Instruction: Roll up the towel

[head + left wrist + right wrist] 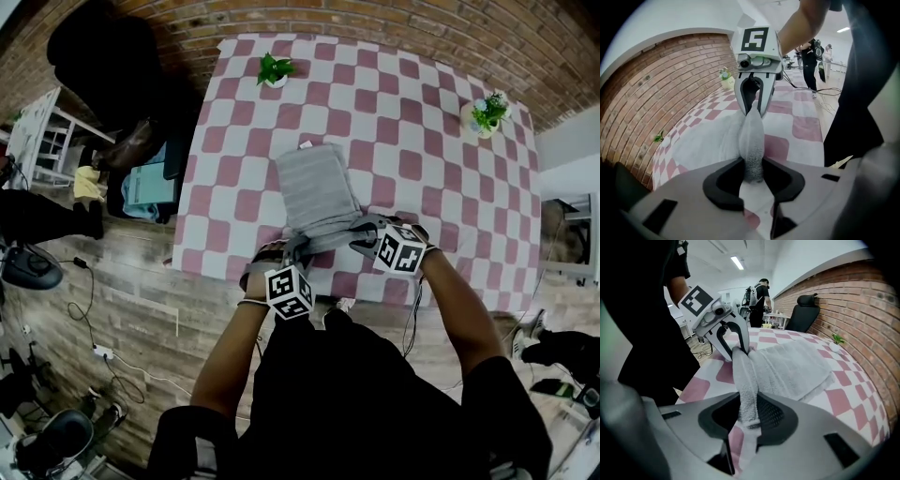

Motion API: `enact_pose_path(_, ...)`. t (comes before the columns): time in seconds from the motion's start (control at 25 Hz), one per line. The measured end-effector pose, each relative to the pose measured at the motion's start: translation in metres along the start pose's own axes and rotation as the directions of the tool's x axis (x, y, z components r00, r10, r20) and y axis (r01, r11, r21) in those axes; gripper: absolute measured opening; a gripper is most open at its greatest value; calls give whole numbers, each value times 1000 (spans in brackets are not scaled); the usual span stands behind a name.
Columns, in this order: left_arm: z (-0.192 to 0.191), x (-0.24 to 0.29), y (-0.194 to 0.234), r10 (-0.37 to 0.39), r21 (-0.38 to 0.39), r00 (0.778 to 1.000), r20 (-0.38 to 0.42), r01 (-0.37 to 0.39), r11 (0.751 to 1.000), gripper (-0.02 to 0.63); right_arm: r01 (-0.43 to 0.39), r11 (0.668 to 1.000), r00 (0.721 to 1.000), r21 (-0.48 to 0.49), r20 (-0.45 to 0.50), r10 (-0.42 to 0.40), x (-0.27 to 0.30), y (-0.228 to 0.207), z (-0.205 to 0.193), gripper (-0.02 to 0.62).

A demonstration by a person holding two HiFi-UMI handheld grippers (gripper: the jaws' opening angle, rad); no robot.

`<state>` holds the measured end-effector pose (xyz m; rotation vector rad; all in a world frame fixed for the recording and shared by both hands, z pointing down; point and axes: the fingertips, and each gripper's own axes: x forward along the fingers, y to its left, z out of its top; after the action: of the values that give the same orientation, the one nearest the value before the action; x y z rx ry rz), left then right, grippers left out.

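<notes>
While left tool (753, 174) and right tool (748, 412) pinch near edge, towel (317, 187) runs lengthwise toward brick wall (394, 23).

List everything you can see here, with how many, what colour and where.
towel: one, grey, folded on the table, near edge gathered up
table: one, pink and white checked cloth, beside the brick wall
potted plants: two, green, at the table's far left and far right
brick wall: one, reddish brown, behind the table
chair: one, black, by the wall past the table's end
floor: one, brown wood, around the table
left tool: one, grey and black, shut on the towel's near edge
right tool: one, grey and black, shut on the same edge
</notes>
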<state>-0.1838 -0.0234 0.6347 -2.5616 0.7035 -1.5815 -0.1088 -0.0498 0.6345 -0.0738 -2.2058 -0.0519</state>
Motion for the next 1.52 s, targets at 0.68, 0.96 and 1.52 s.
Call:
enact_pose_path(0.68, 3, -39, -33, -460, -239, 881, 112, 473, 848, 139, -411, 863, 911, 294, 174, 374, -20, 70, 7, 101)
enact_pose_path(0.96, 0, -32, 10, -323, -353, 933, 155, 358, 864, 152, -141, 932, 974, 334, 215, 71, -28, 10, 12, 118)
enact_pose_path(1.52, -8, -10, 46, -240, -571, 954, 179, 300, 765, 149, 319, 889, 946, -329, 56, -319, -32, 35, 11, 262)
